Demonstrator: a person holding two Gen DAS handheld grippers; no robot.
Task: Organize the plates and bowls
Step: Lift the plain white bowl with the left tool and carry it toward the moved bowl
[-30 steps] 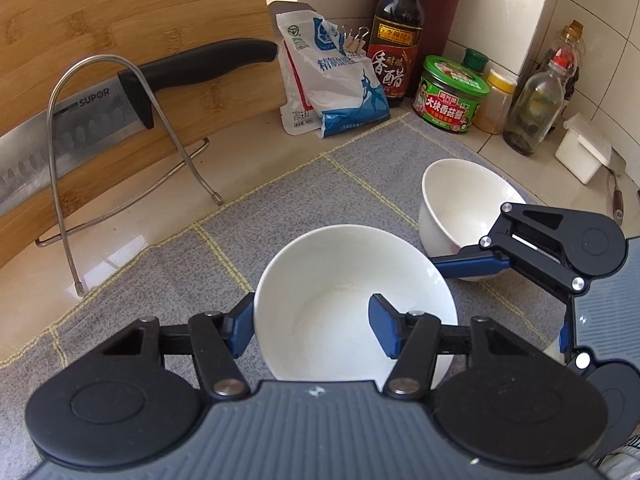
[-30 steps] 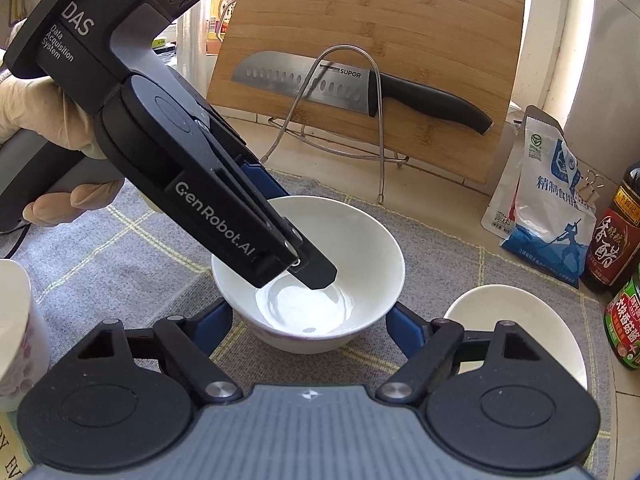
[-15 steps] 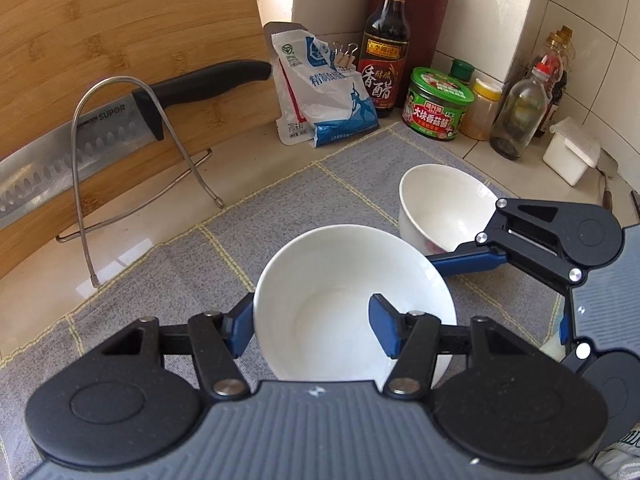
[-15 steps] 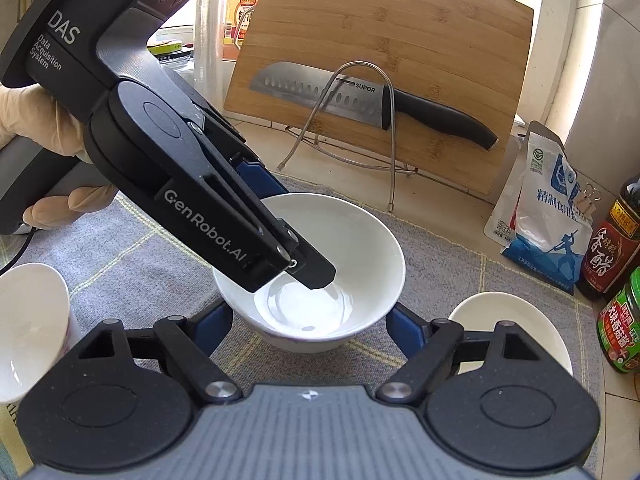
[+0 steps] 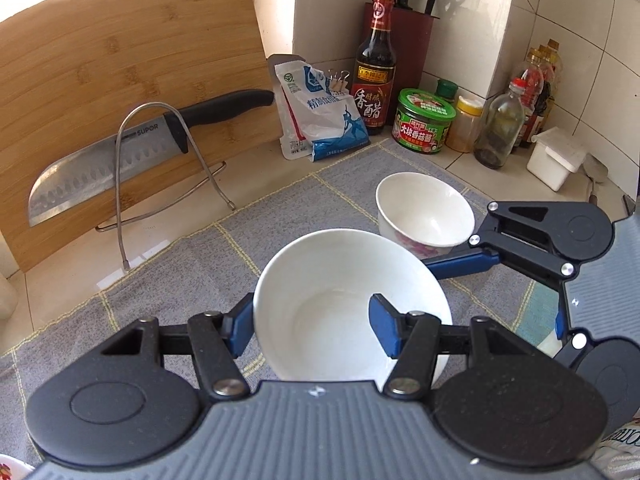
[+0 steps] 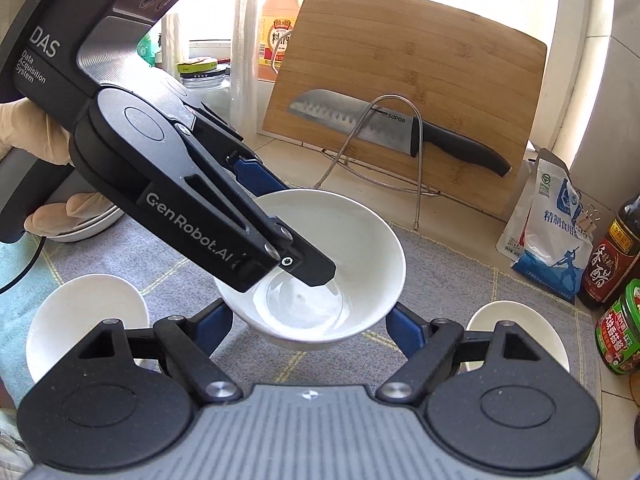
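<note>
- We count three bowls in the right wrist view: a big white bowl [image 6: 320,264] mid-frame, one small bowl [image 6: 86,320] lower left, another small bowl [image 6: 516,328] lower right.
- Left wrist view shows two of them: the big one [image 5: 344,296] at centre and a floral bowl [image 5: 424,212] right of centre, pink pattern on its outer wall.
- Big bowl: plain glossy white, deep, round, upright, inside bare.
- Left claw [image 5: 312,324] is clamped on the big bowl's rim, one blue pad outside the wall, one inside.
- Right claw [image 6: 308,324] stands wide, pads either side of the bowl's base; we can't tell if they touch.
- Bowl sits above the grey checked cloth [image 5: 192,264] on the surface, lower-centre frame.
- One knife [image 5: 120,152] on a wire rack against one bamboo board [image 5: 120,60], upper left.
- One gloved hand [image 6: 36,140] grips the left claw's body, left edge.
</note>
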